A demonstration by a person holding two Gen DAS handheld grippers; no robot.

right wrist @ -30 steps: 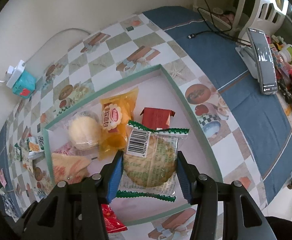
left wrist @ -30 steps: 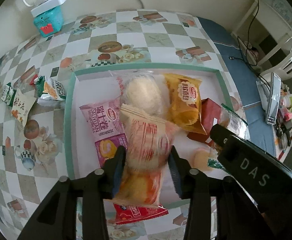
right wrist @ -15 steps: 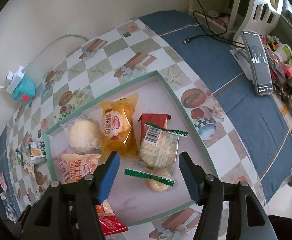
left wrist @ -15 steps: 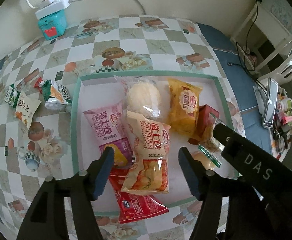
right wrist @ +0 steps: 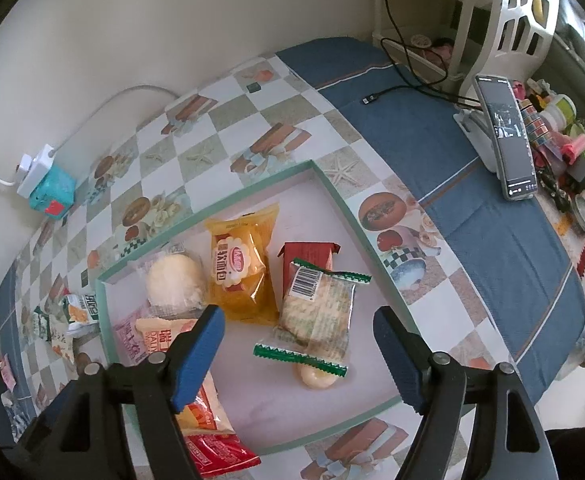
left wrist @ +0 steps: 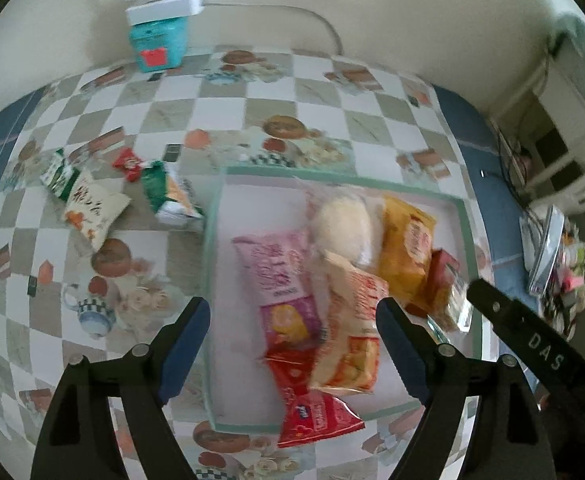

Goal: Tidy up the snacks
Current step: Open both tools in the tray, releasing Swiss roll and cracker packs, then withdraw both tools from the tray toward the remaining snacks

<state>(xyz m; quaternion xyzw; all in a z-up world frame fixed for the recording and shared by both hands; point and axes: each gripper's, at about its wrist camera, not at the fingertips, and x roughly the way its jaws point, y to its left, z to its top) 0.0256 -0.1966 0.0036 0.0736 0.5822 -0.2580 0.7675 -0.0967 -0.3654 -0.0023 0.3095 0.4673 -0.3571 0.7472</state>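
Observation:
A shallow green-rimmed tray (left wrist: 210,248) (right wrist: 334,190) on the checkered table holds several snack packs: a pink pack (left wrist: 274,266), an orange-and-cream pack (left wrist: 350,320), a round white bun (right wrist: 176,282), a yellow bread pack (right wrist: 238,266), a red pack (right wrist: 306,254) and a clear green-edged cracker pack (right wrist: 320,308). My left gripper (left wrist: 292,344) is open and empty above the tray's front left. My right gripper (right wrist: 298,354) is open and empty above the tray's front. Loose snack packs (left wrist: 92,208) (left wrist: 172,196) lie on the table left of the tray.
A teal box with a white power strip (left wrist: 160,36) stands at the back wall. A phone on a stand (right wrist: 506,140), a cable (right wrist: 408,80) and small clutter (right wrist: 564,140) sit on the blue cloth at the right. The right gripper's body (left wrist: 532,344) shows at the left view's right edge.
Both grippers opened and let go of their packs, the orange-and-cream pack and the cracker pack, which now lie in the tray. Both grippers pulled back; the left one swung left.

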